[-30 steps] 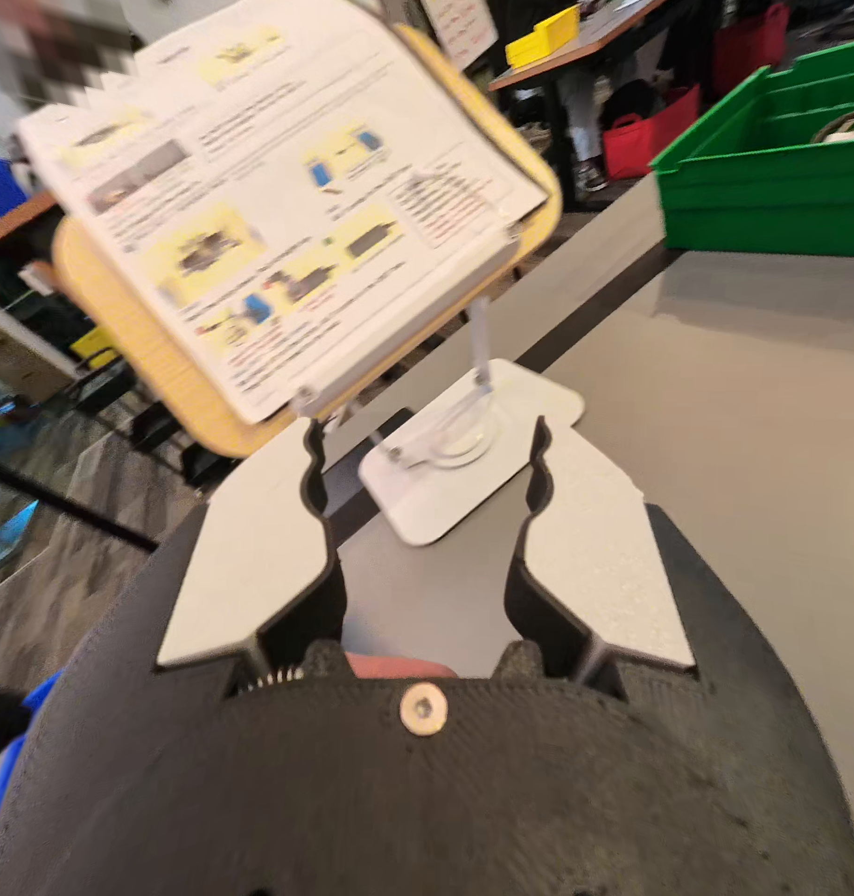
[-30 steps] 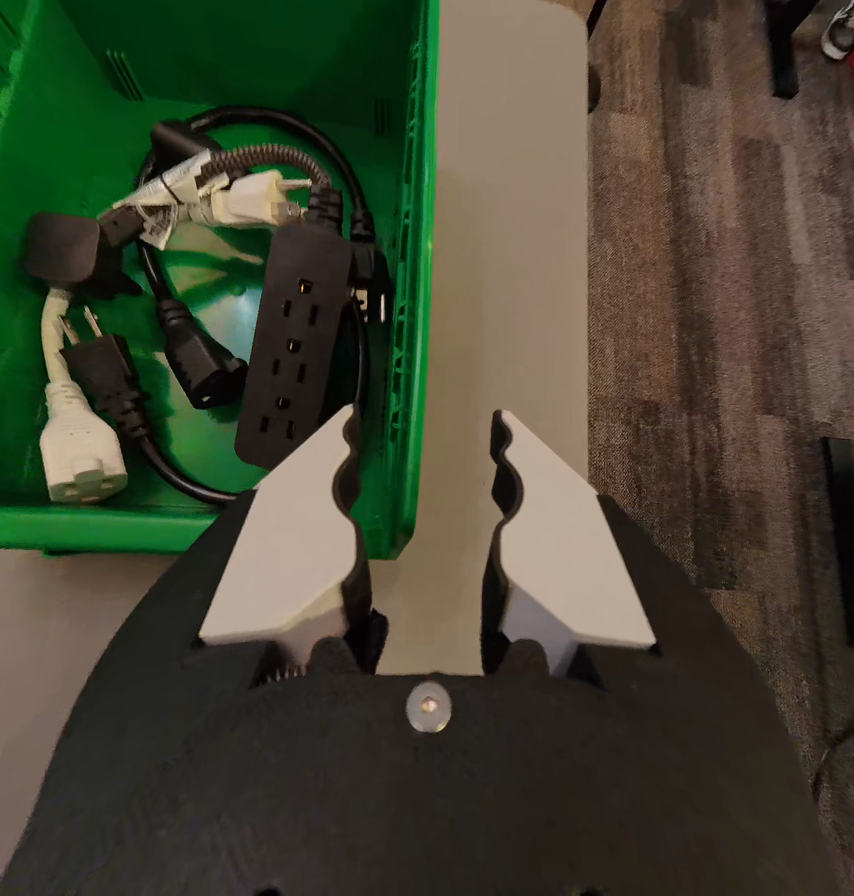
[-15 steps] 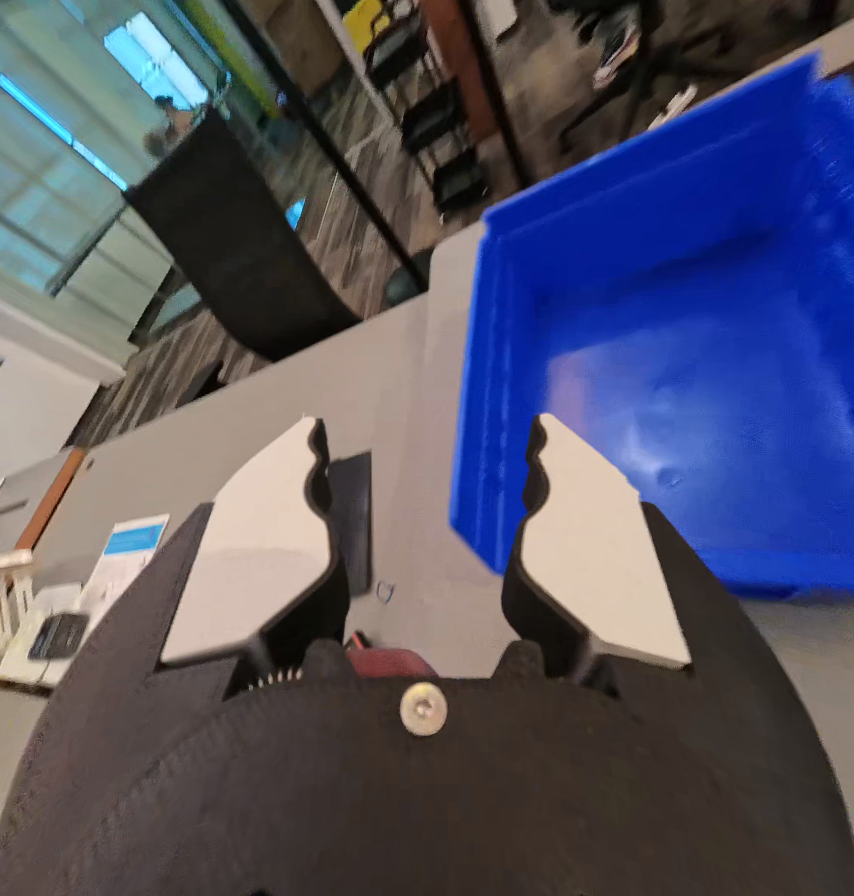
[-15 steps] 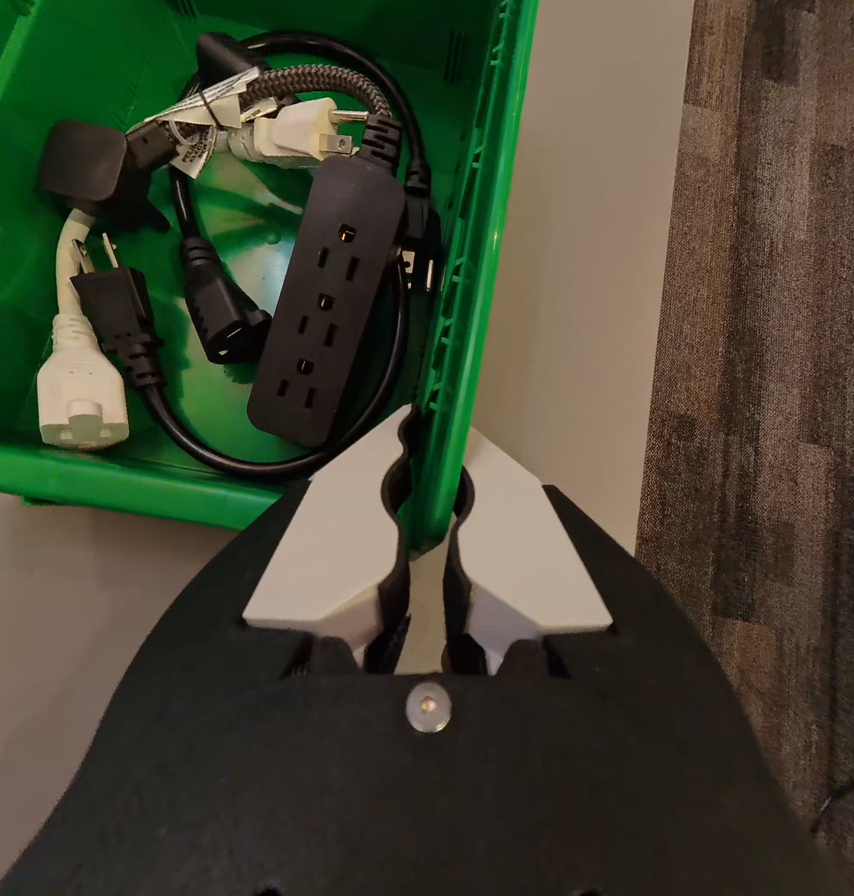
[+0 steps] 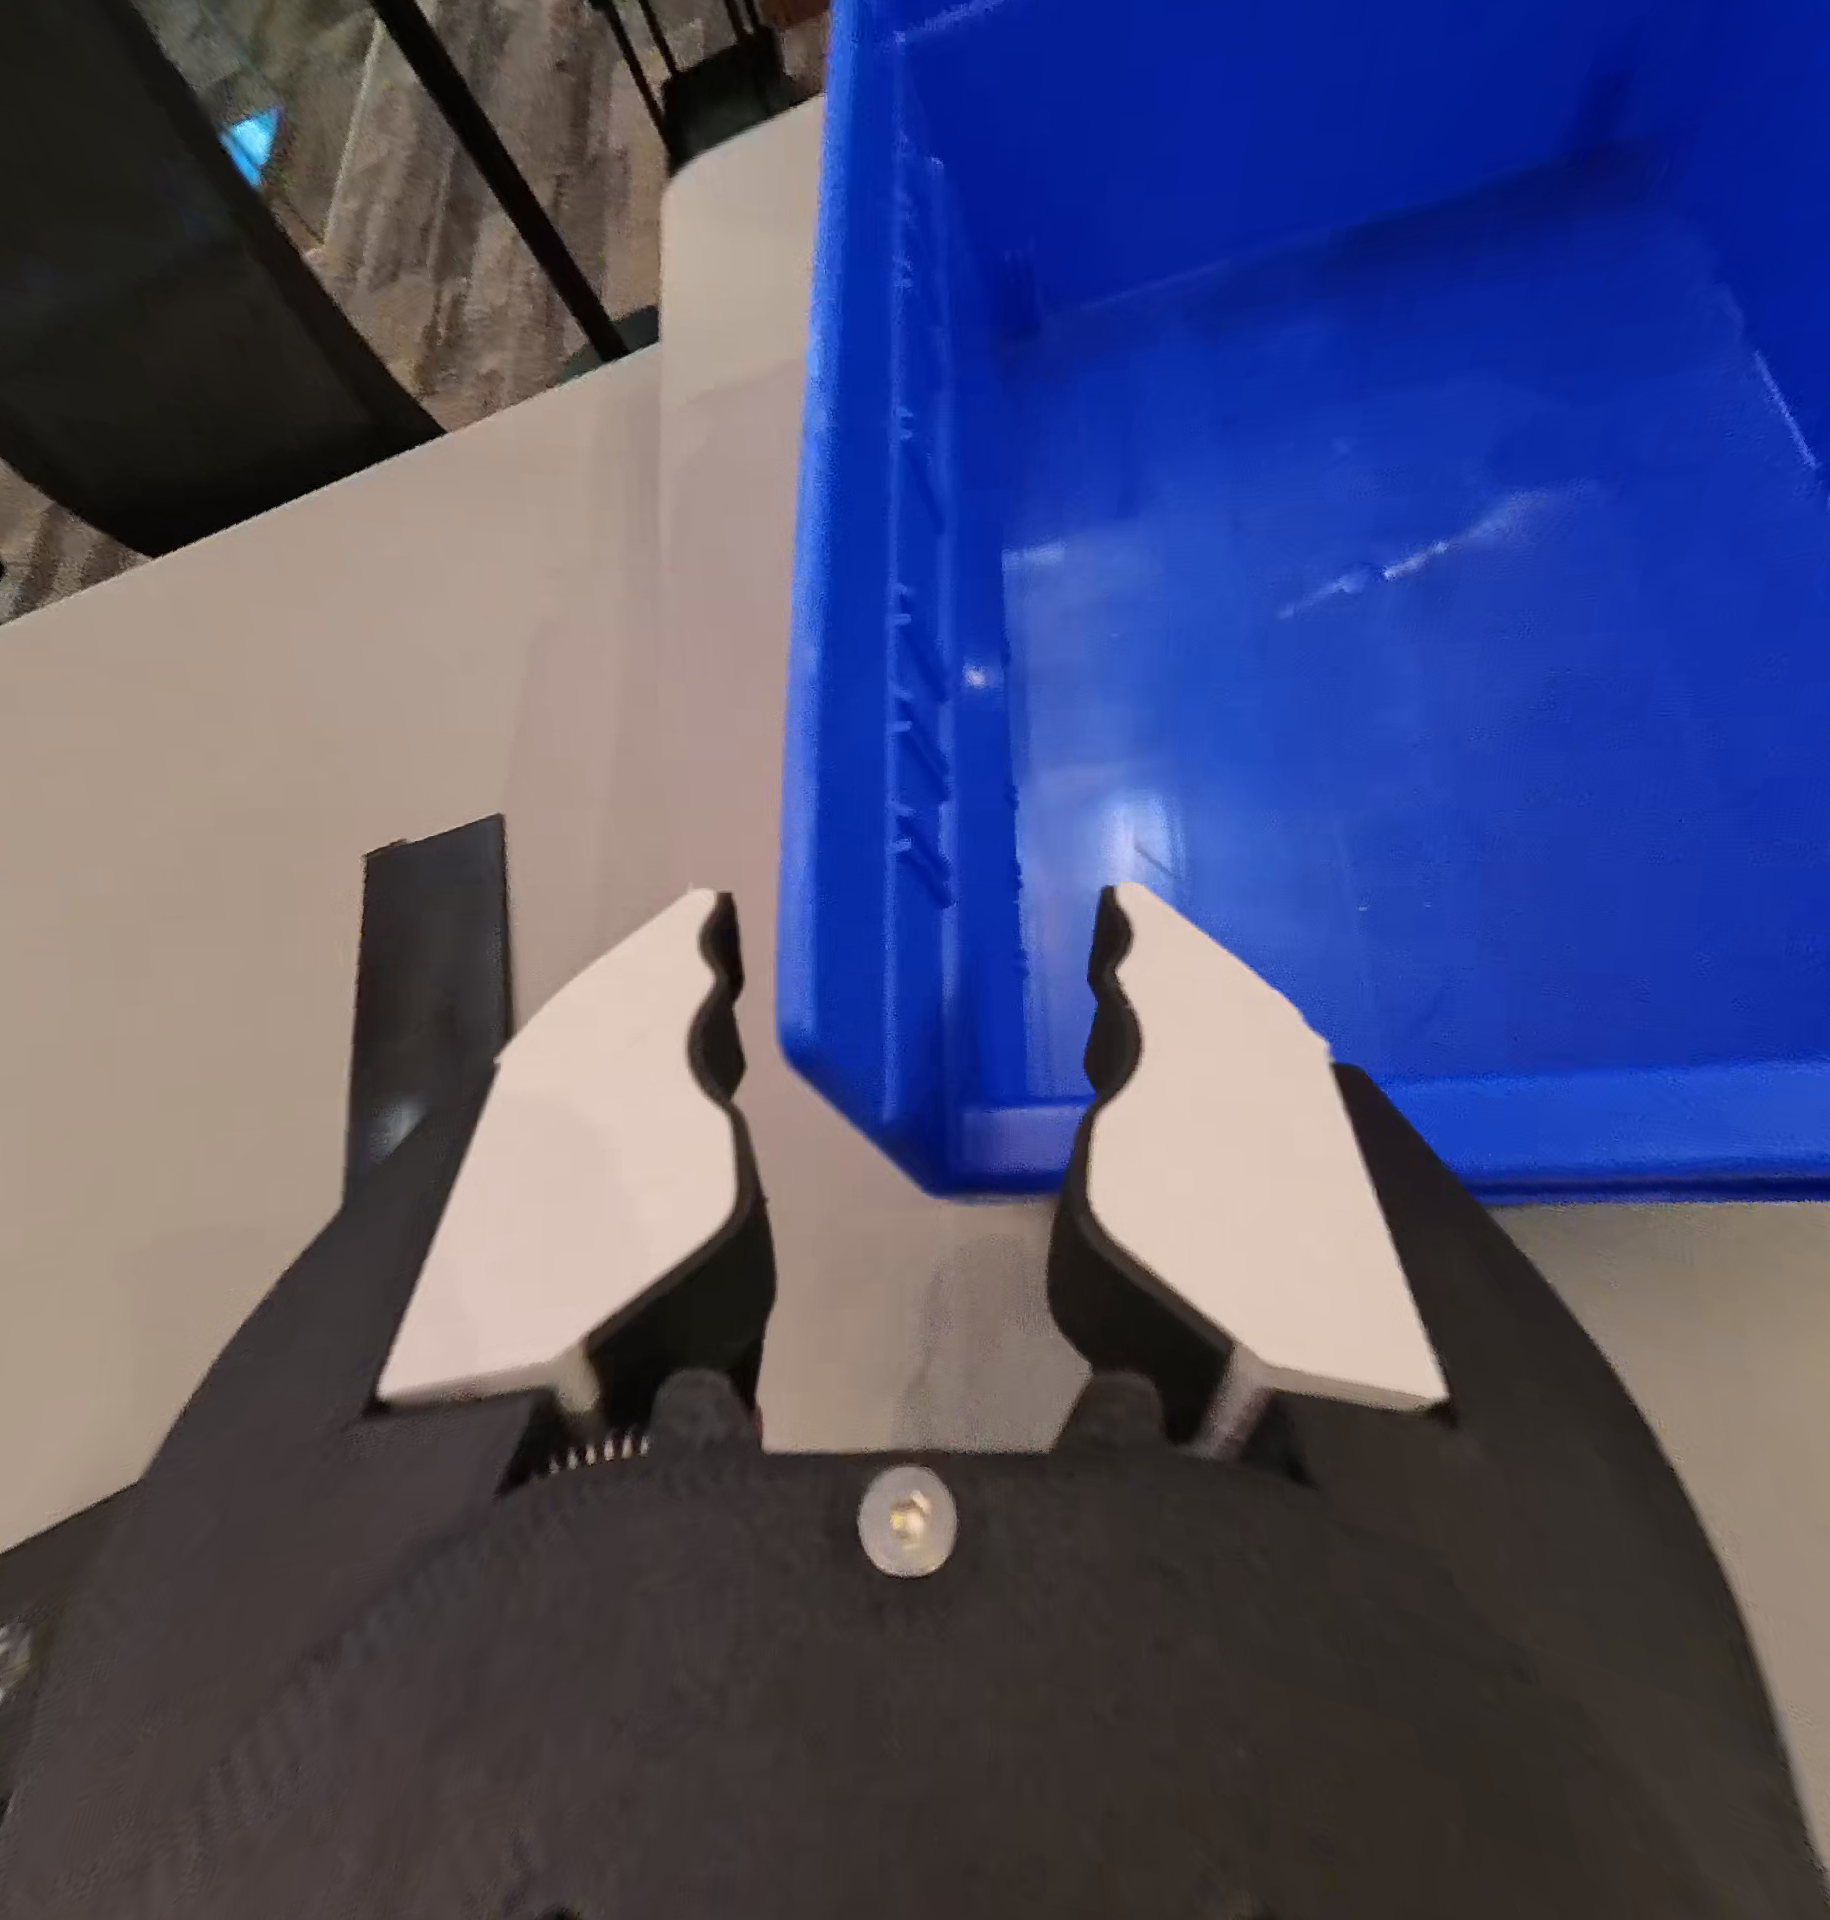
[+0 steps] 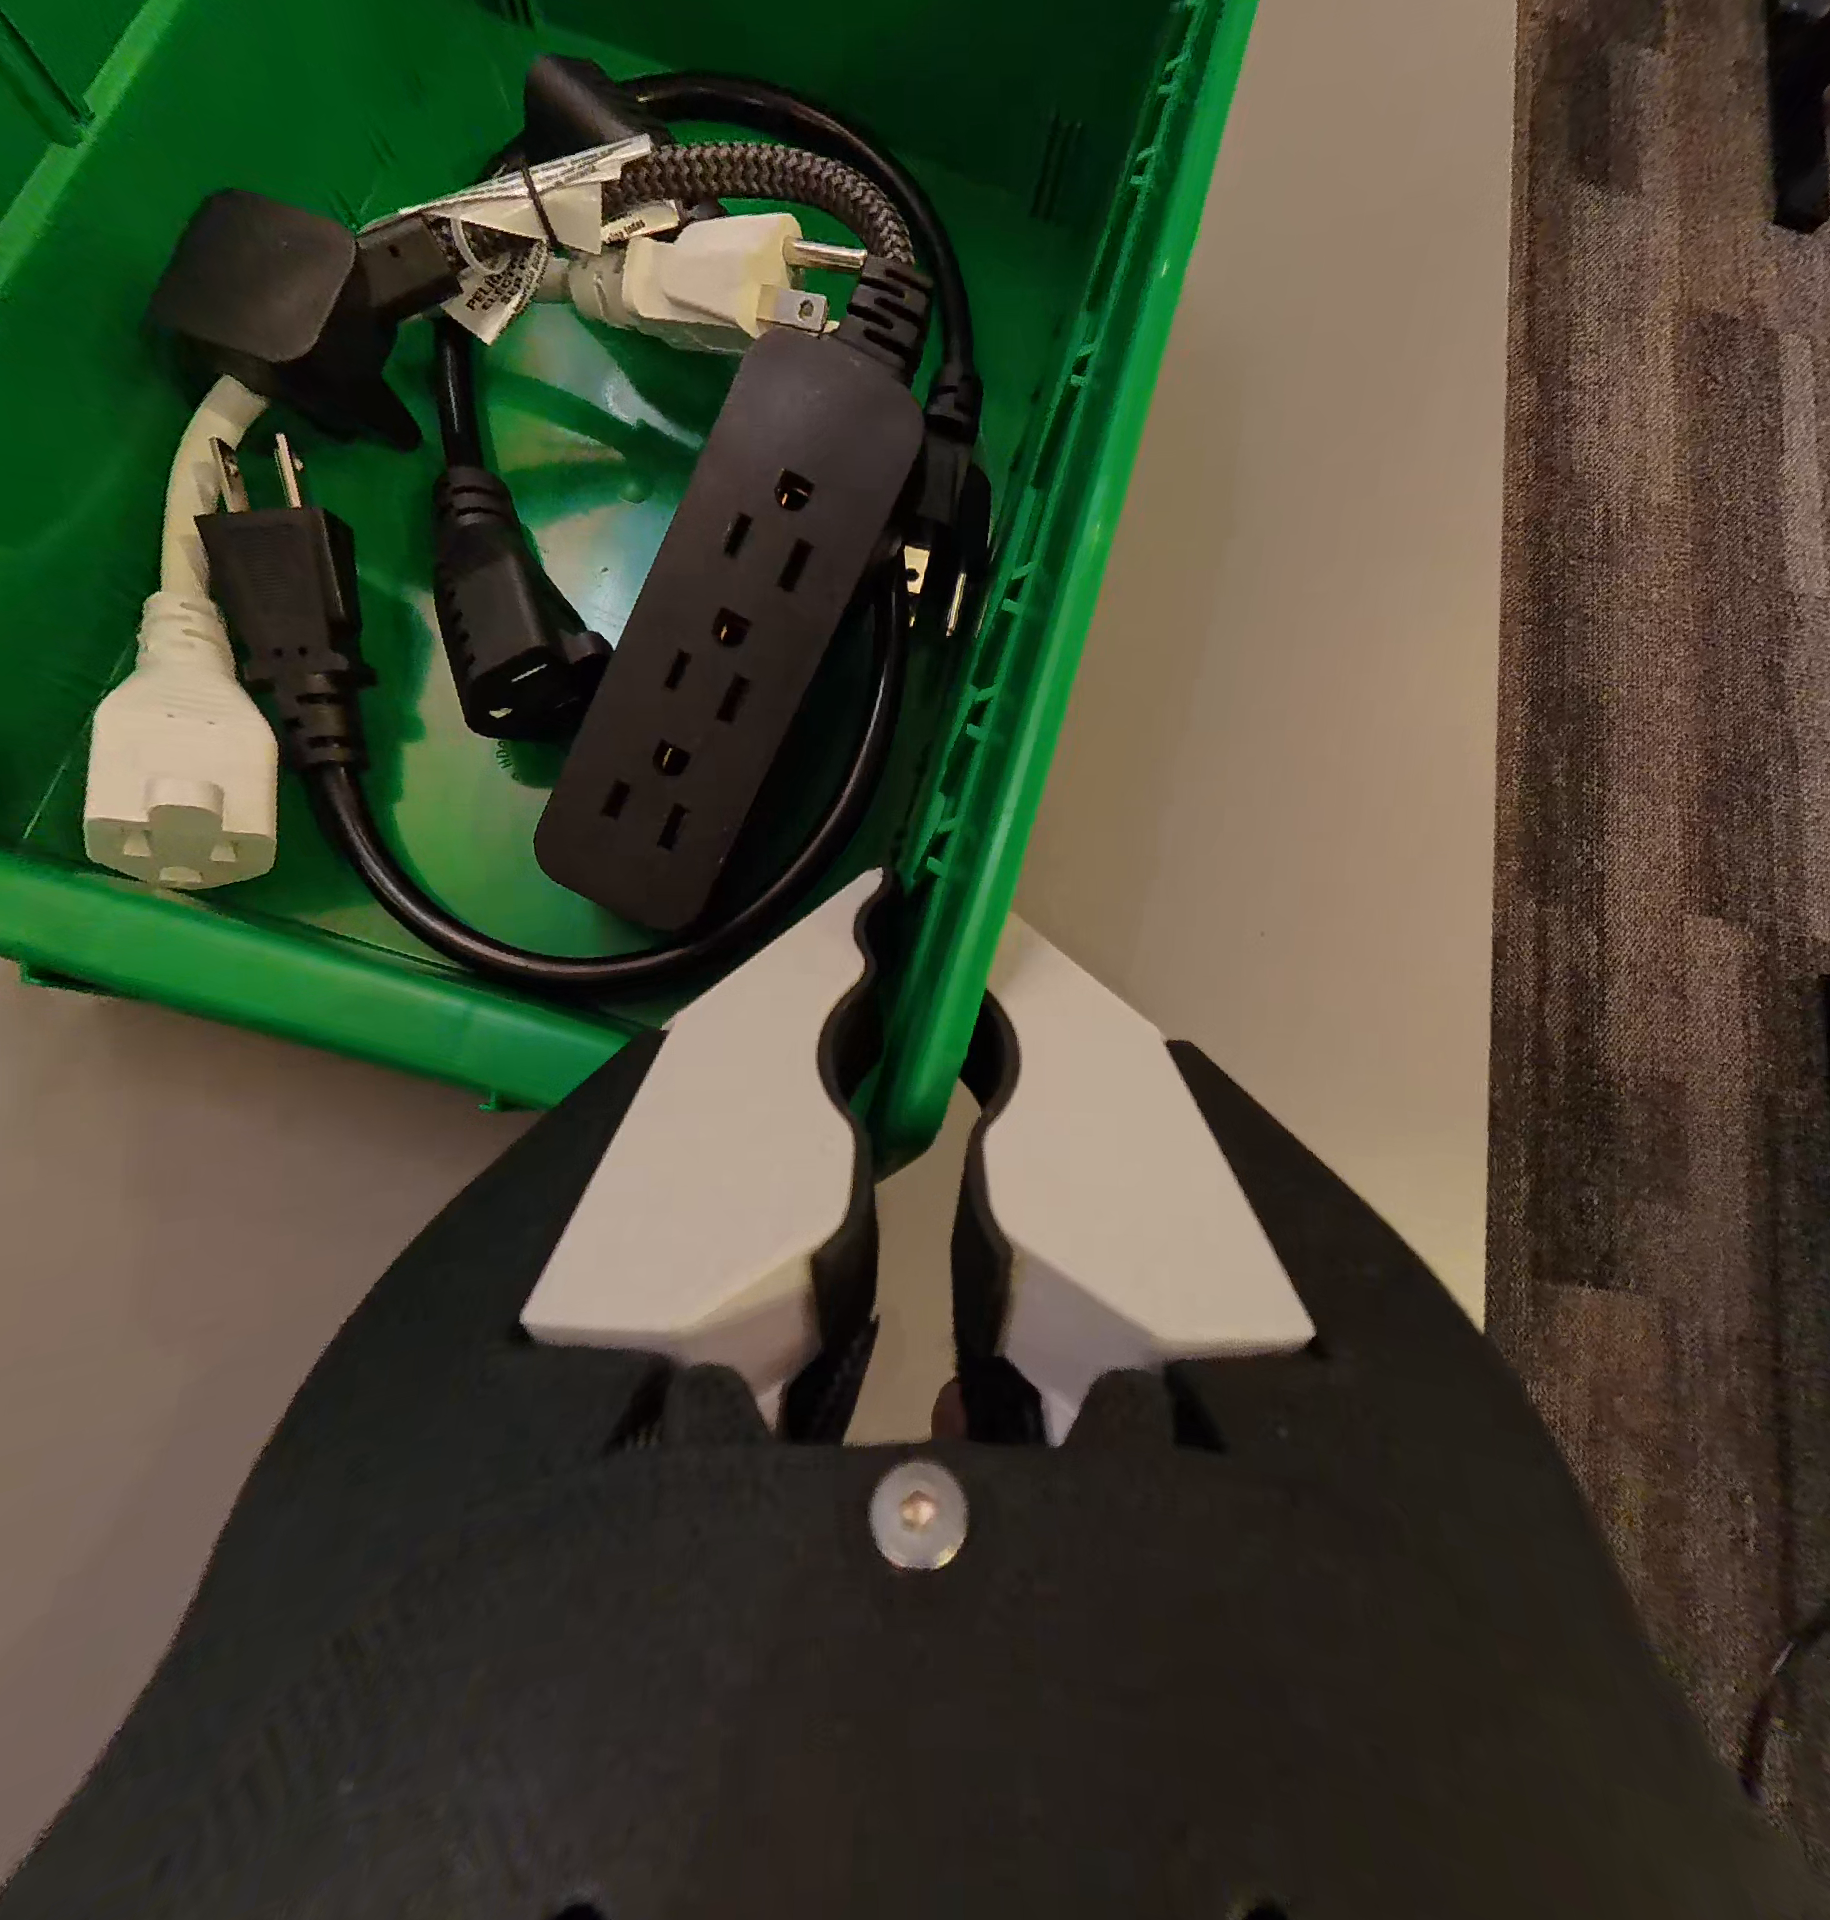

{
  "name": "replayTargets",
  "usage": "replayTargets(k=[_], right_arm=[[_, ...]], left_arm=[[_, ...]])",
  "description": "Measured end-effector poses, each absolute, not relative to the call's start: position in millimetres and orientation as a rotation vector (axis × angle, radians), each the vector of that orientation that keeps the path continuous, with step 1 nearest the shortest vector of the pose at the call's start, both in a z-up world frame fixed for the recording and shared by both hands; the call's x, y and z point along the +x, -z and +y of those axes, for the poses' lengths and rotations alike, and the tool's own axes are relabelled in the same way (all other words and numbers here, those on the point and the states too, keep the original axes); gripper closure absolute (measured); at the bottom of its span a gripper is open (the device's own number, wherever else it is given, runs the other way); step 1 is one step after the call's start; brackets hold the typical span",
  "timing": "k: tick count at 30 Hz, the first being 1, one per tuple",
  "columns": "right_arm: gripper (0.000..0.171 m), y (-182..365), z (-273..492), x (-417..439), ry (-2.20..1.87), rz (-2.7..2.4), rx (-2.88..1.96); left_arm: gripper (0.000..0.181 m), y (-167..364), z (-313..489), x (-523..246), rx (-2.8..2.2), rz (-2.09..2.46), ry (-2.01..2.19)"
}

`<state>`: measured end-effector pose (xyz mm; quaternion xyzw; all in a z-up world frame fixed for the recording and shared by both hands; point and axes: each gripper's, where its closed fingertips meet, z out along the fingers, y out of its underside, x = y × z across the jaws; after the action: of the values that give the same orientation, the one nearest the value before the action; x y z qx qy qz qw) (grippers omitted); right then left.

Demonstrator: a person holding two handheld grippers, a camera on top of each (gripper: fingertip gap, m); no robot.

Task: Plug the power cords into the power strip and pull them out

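Power strip (image 6: 729, 665) flat in green bin (image 6: 1046, 582), long axis diagonal, sockets upward

Left tool (image 5: 913, 935) over the worktop (image 5: 267, 790), near-left corner of a bin (image 5: 849, 727) between its fingers, flat strip (image 5: 428, 966) to its left, right tool (image 6: 926, 977) astride a second bin's right wall (image 6: 1046, 623), power strip (image 6: 729, 644) and power cords (image 6: 298, 582) inside, ahead-left, floor (image 6: 1669, 727) to the right.

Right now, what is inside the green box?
The green box holds a black power strip, black cords and a white cord. What lies under them is hidden.
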<state>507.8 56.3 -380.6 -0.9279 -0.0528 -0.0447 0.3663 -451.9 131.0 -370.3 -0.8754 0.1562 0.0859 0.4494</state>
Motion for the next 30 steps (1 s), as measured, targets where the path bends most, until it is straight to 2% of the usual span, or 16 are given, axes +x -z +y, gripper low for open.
replayTargets(k=[4,6,9,15,30], right_arm=[[0.167,381,49,499,0.122,-0.135,-2.391],[0.167,381,45,493,0.111,-0.127,-2.386],[0.166,381,39,483,0.109,-0.129,-2.380],[0.162,381,25,454,0.101,-0.167,-2.378],[0.168,381,6,382,0.029,-0.256,-2.336]], left_arm=[[0.139,371,140,-445,-2.130,0.392,-0.166],[0.166,370,143,-447,-2.100,0.399,-0.196],[0.176,370,145,-437,-2.079,0.344,-0.030],[0.178,368,143,-434,-2.043,0.287,0.067],[0.178,344,133,-428,-1.871,0.225,0.185]])
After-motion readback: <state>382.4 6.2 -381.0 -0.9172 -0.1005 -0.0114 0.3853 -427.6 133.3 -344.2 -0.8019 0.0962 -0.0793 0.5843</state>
